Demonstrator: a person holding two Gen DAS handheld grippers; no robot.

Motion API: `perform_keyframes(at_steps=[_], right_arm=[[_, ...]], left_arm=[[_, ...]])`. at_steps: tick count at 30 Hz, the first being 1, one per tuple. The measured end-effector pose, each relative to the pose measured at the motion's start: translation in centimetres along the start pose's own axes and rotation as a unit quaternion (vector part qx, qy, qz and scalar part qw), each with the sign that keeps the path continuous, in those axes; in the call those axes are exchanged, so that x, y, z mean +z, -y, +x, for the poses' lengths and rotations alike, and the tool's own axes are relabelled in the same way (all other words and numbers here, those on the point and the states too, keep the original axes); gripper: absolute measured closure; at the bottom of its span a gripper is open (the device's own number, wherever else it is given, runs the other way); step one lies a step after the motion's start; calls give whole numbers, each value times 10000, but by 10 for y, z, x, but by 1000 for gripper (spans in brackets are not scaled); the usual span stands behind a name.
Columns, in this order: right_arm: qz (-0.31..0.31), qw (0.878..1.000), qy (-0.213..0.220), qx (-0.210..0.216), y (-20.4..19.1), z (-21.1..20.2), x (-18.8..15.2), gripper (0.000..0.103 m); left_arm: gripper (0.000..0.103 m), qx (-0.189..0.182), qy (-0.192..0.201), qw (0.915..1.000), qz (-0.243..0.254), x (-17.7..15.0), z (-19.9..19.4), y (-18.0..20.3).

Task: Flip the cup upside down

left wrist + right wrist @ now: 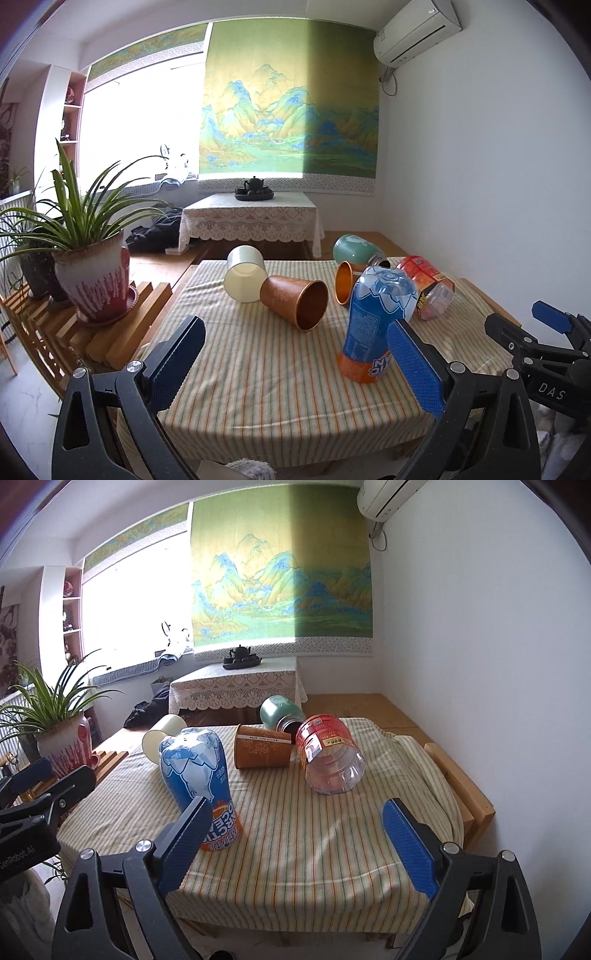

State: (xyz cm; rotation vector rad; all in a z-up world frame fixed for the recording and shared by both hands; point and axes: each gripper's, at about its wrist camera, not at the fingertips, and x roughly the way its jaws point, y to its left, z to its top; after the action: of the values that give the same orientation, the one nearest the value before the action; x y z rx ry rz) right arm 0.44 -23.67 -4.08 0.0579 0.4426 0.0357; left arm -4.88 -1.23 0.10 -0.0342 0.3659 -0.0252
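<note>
Several cups lie on their sides on the striped tablecloth [258, 373]: a brown cup [295, 299], an orange cup with a gold inside [345, 282] [262, 751], a cream cup [243, 275] [162, 734], a green cup [354, 249] [279, 710] and a clear red-labelled cup [428, 288] [328, 753]. A blue and orange bottle-shaped cup [376, 321] [199, 775] stands with its base up and its label inverted. My left gripper [295, 365] hovers open over the near table edge, left of the blue cup. My right gripper [299, 845] is open and empty, to the blue cup's right.
A potted plant [96, 280] [62, 742] sits on a wooden slat rack [122, 332] left of the table. A wooden frame edge [476, 805] runs along the table's right side. A lace-covered low table [251, 218] with a tea set stands behind.
</note>
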Motion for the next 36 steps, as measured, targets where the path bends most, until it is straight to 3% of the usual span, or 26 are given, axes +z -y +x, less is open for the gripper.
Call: perform_keyframes(at_steps=[18,36], right_arm=[[30,9985,434,-335,-4,-22,-7,8],[69,9984,454,-316,-3,-23,-4,5]], left_arm=[[2,375,193,9991,-104,-4,-21,-9],[2,348,231,9991,-57,1,-20,-3]])
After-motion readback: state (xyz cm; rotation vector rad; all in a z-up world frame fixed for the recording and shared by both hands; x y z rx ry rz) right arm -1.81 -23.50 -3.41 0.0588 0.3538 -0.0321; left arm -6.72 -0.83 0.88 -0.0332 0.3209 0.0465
